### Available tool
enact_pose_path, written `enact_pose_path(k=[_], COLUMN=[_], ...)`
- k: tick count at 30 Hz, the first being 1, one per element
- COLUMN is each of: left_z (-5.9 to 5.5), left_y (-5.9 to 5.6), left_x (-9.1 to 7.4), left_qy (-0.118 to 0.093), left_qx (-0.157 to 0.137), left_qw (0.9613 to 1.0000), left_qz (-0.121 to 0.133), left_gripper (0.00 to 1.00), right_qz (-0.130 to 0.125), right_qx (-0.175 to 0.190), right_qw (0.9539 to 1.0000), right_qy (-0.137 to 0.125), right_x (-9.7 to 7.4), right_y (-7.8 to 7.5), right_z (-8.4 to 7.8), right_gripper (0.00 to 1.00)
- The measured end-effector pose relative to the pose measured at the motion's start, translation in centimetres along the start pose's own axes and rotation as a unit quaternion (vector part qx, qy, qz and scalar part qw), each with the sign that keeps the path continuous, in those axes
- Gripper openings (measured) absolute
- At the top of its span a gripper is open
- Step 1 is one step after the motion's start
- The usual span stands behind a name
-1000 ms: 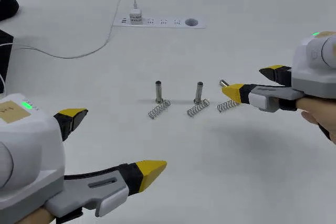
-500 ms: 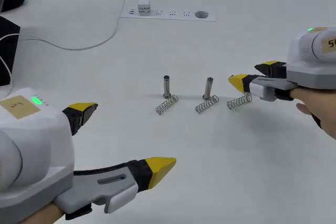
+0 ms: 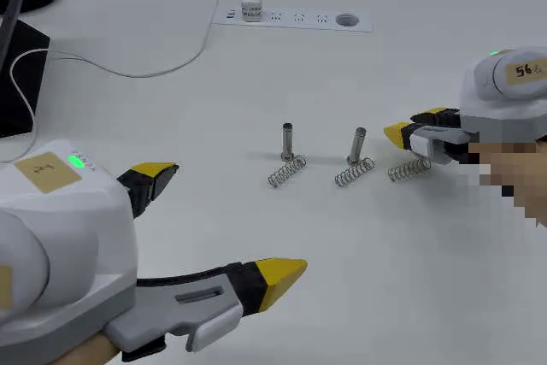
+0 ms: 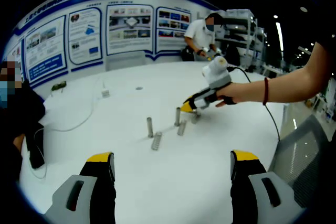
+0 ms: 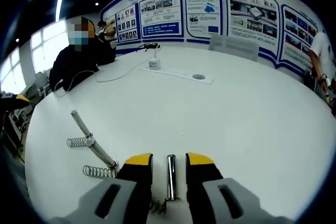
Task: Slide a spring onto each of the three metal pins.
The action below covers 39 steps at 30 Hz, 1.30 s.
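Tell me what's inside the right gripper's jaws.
A pin stands upright between them, with gaps on both sides. A spring lies at its base, partly covered by one jaw of the right gripper.

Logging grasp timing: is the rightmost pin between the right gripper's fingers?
Yes, that pin stands between the fingers of the right gripper.
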<state>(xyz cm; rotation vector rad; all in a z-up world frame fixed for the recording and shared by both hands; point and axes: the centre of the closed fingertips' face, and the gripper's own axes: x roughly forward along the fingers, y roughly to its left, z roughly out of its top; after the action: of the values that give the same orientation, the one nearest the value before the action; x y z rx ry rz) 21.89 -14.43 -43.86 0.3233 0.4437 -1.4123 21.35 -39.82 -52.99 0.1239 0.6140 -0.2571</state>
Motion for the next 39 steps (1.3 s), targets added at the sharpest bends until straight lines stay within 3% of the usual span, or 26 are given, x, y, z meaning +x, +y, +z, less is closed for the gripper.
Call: enact_pose_path(k=[6, 14, 23, 32, 39], left_z=[0.0, -0.1, -0.2, 0.1, 0.5], left_y=[0.1, 0.3, 0.7, 0.6, 0.7], left_x=[0.0, -0.2, -0.5, -0.7, -0.9], left_qy=[0.000, 0.002, 0.003, -0.002, -0.008], left_qx=[-0.002, -0.004, -0.004, -0.001, 0.000], left_qw=[1.0000, 1.0000, 0.9999, 0.9999, 0.9999], left_qz=[0.002, 0.005, 0.009, 0.010, 0.014], left_gripper=[0.92, 0.92, 0.92, 0.92, 0.92], right_qz=[0.001, -0.015, -0.016, -0.004, -0.004], right_qx=[0.008, -0.007, 0.010, 0.013, 0.005], right_qw=[0.9999, 0.9994, 0.9990, 0.9997, 0.9999], right_qy=[0.015, 0.029, 0.041, 0.020, 0.016], right_x=[0.6, 0.7, 0.6, -1.0, -2.5], right_y=[0.2, -0.2, -0.3, 0.1, 0.5], right_z=[-0.4, -0.6, -0.5, 1.1, 1.4], right_gripper=[0.20, 0.14, 0.09, 0.09, 0.09])
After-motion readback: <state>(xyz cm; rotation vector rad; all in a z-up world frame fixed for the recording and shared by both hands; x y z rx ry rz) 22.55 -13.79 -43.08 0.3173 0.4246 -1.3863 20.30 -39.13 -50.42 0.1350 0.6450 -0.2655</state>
